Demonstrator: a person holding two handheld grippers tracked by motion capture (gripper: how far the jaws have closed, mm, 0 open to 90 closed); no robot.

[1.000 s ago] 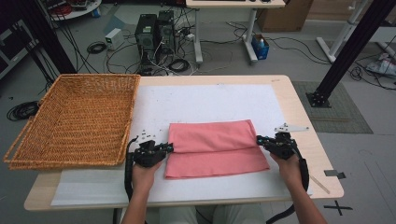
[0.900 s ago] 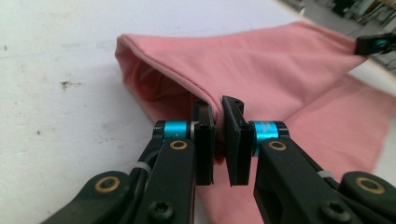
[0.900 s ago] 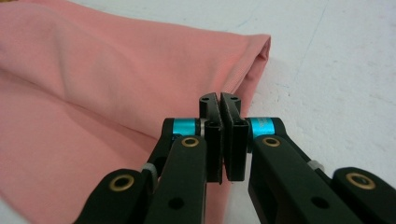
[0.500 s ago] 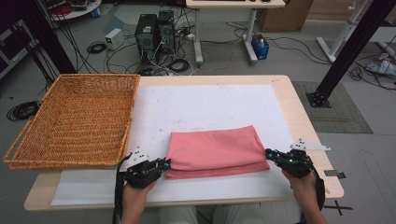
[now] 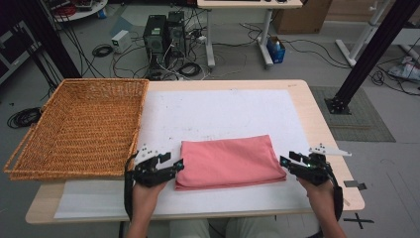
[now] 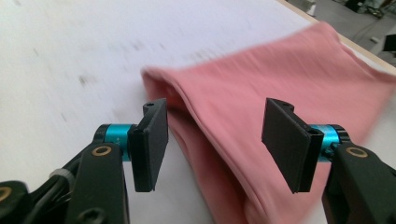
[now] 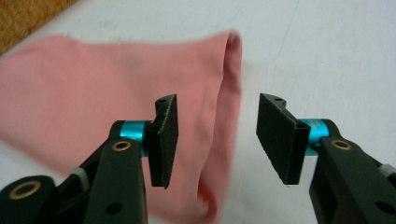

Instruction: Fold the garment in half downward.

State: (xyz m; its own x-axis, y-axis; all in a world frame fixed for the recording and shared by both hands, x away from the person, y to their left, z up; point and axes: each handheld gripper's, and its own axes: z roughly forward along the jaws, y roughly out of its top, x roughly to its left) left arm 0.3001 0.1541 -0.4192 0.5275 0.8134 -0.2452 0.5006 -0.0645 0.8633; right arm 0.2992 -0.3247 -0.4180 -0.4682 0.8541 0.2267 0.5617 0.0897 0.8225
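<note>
Folded cloth lies at table centre, 3 o'clock of the basket. Left gripper and right gripper: jaws just opened, nothing clamped. Cloth judged light, limp, non-slippery; best pinched at stacked end edges, all layers.

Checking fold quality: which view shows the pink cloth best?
The high view: the whole folded pink cloth lies flat on the white sheet, all edges visible. The left gripper view shows one blurred end with stacked layers; the right gripper view shows the other end.

Lab, computer towers, tangled floor cables, black frame struts
</note>
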